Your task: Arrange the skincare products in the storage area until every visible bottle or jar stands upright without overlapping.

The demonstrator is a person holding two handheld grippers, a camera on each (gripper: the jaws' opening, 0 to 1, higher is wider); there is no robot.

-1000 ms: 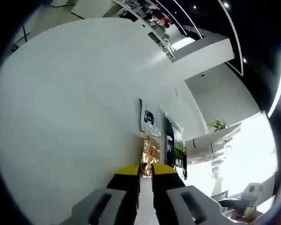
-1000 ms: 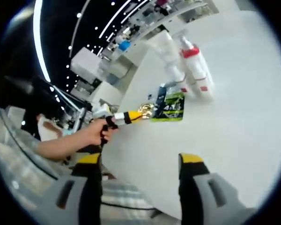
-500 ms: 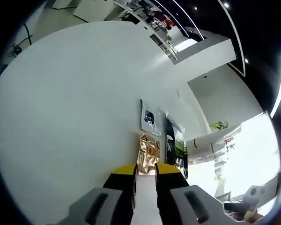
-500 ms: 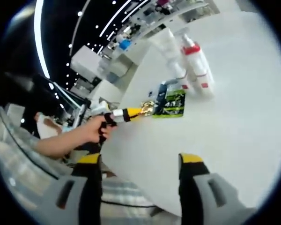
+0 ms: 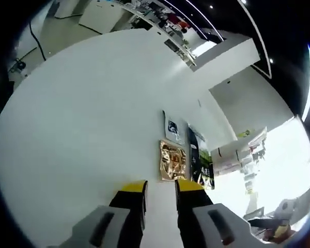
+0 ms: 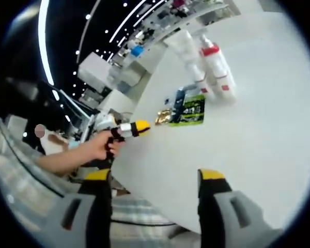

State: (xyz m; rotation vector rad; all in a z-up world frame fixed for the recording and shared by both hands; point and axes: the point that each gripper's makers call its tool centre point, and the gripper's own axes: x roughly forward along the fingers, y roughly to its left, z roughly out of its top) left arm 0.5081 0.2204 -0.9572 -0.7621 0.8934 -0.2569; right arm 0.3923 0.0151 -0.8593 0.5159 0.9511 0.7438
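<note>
A gold foil sachet lies flat on the white table, just beyond my left gripper. Its jaws stand a little apart with nothing between them. Beside the gold sachet lie a dark green sachet and a white-and-black one. In the right gripper view the left gripper, held by a person's hand, sits just short of the gold sachet and the green sachet. Two white bottles with red collars stand side by side behind them. My right gripper is open over the table's near edge.
Shelves with products run along the far wall. A small blue item sits behind the green sachet. The table edge passes close under my right gripper. White counters lie beyond the sachets.
My left gripper has drawn back from the gold sachet and its jaws have parted slightly; the sachet now lies free on the table. The right gripper has held still.
</note>
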